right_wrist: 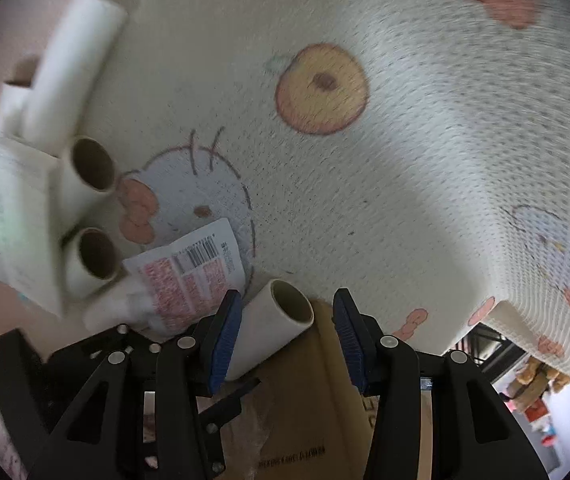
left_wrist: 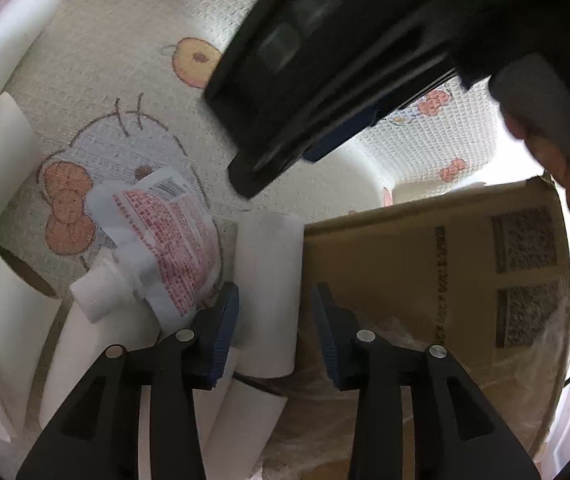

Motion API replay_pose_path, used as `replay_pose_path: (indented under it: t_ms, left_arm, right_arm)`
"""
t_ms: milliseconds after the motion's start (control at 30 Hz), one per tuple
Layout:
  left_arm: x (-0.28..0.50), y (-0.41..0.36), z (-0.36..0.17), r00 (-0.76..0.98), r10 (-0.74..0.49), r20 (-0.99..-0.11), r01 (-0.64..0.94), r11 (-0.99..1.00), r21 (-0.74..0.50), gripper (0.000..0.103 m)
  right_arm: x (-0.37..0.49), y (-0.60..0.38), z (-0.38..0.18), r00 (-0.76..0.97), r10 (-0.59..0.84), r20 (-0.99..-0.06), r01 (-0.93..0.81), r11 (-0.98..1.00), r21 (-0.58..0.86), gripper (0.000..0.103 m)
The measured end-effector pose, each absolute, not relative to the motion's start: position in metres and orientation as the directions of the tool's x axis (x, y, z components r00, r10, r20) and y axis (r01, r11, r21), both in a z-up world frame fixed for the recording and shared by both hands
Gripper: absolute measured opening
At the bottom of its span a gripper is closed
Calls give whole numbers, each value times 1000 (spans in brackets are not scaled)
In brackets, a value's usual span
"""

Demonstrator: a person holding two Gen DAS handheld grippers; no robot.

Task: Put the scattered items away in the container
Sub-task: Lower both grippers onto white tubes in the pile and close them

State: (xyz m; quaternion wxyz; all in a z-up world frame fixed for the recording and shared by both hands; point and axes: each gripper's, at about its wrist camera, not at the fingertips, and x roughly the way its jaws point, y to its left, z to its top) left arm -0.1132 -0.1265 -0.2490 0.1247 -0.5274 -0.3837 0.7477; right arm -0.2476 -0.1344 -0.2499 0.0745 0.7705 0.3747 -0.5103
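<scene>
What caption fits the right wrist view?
Open right hand-held gripper over a white tube at the cardboard box edge.

Pouch [right_wrist: 189, 280] print blurred, unreadable

The mat [right_wrist: 405, 168] shows a woven, rough cloth texture, matt with printed cartoons. The tubes [right_wrist: 89, 164] look like smooth matt white paper over brown card cores. The spouted pouch [left_wrist: 165, 240] is glossy plastic film; the box [left_wrist: 425, 264] plain matt cardboard.
</scene>
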Motion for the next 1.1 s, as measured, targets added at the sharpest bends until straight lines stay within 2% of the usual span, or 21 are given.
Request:
replay_pose_path:
  t_ms: [133,333,533,667,733,1100]
  left_arm:
    - [-116,-119,-254,-388,629,-674,202,-655,-728,47]
    - [-120,-99,-252,-382,579,-721,159,-727,-668,52]
    - [-124,-87,-253,-370,551,-748,118,-771,-626,50]
    - [-128,-69,-251,-351,488,-799,65,-839,-541,46]
    - [-128,-70,-253,-352,500,-791,86,-825,-559,46]
    - [-115,-72,-248,-482,480,-733,213,-747,-629,45]
  right_arm:
    - [-245,-135,-264,212,536,-818,665,-692,-281,44]
    - [-249,-130,-269,262,542,-799,641,-716,-276,45]
    - [-251,-121,-276,313,528,-789,608,-750,-261,45]
    - [-256,-114,-278,337,528,-780,580,-769,-269,47]
    - [-258,-112,-278,349,524,-777,571,-776,-267,51]
    - [-254,-128,-259,368,457,-810,549,-810,-208,51]
